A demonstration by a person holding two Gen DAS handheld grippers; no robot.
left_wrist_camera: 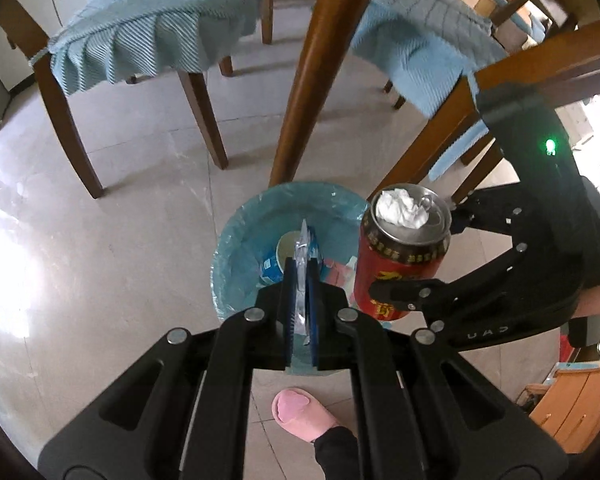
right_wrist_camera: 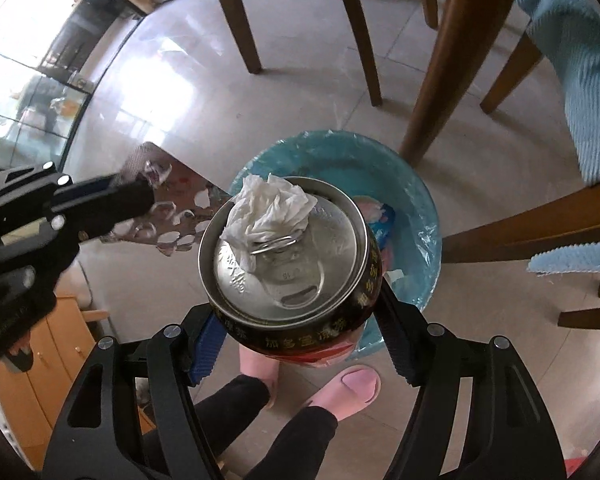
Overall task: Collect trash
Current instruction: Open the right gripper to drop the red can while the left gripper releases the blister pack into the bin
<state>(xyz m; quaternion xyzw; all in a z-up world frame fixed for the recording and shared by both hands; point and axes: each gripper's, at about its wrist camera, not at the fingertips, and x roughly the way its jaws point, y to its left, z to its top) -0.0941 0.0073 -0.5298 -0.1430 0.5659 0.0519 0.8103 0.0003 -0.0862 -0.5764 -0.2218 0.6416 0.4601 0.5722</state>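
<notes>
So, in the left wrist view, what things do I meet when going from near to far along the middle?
Pink slipper → left claw shut on a foil wrapper → bin lined with a blue bag → wooden table leg.

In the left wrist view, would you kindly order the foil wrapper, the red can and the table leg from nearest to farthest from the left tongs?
1. Foil wrapper, clamped in the left tongs.
2. Red can, just right, held by the right tongs.
3. Table leg, beyond the bin.

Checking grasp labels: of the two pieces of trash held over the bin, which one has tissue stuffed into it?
The red drink can in the right gripper; the left gripper pinches a flat silvery foil wrapper.
</notes>
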